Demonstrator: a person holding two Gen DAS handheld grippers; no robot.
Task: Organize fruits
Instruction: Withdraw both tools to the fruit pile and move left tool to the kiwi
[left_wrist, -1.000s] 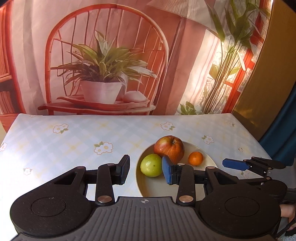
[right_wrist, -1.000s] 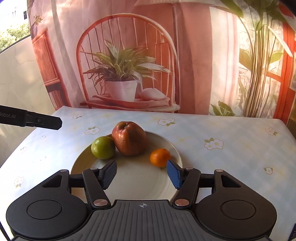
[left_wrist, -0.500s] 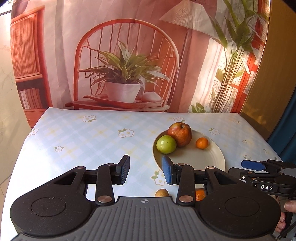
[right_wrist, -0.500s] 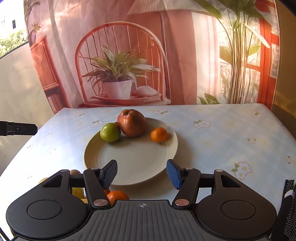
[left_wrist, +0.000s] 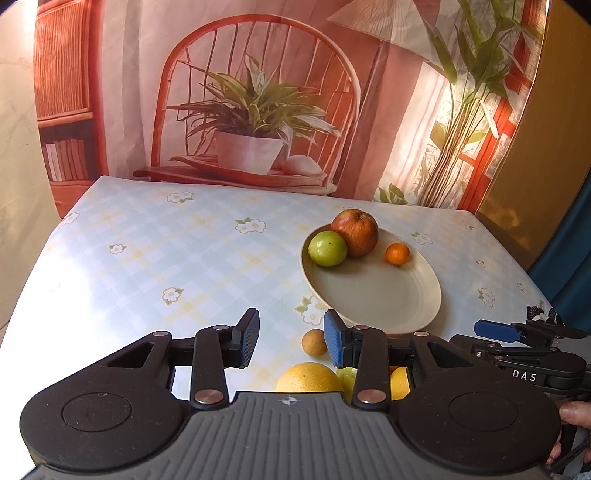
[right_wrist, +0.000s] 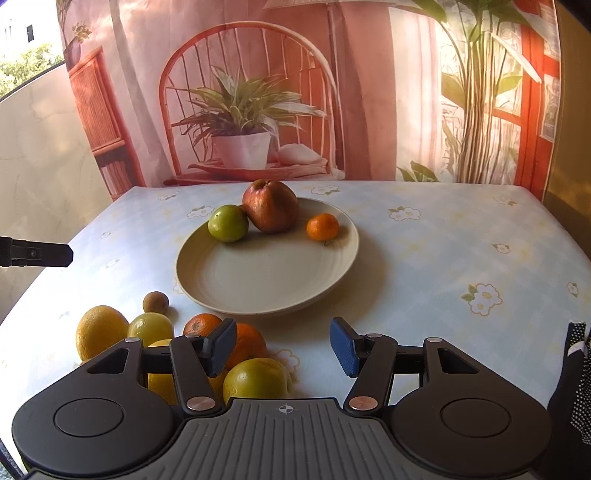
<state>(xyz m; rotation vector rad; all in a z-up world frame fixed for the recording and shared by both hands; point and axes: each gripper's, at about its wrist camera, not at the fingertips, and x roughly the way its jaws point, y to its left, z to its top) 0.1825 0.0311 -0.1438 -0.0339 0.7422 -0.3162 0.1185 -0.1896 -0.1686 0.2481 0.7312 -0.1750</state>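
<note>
A red apple (right_wrist: 271, 210), a round green fruit (right_wrist: 228, 223) and a small orange mandarin (right_wrist: 322, 226) are seen on the cream round plate (right_wrist: 266, 280) at frame centre. Loose yellow and orange citrus fruits (right_wrist: 243, 341) are piled at lower left on the floral-clothed worktop (right_wrist: 443, 266). The jaws of the left gripper (left_wrist: 290, 339) and right gripper (right_wrist: 283, 349) are held apart, empty.

The left tool (left_wrist: 289, 339) is held level, jaws parted with nothing between them; the right tool (right_wrist: 283, 346) likewise gapes wide and empty; fingertips (left_wrist: 572, 412) grip the right tool's handle.

Floral checked table (right_wrist: 424, 258), cream plate (right_wrist: 229, 291), loose citrus pile (right_wrist: 236, 343), small brown fruit (right_wrist: 156, 302)
</note>
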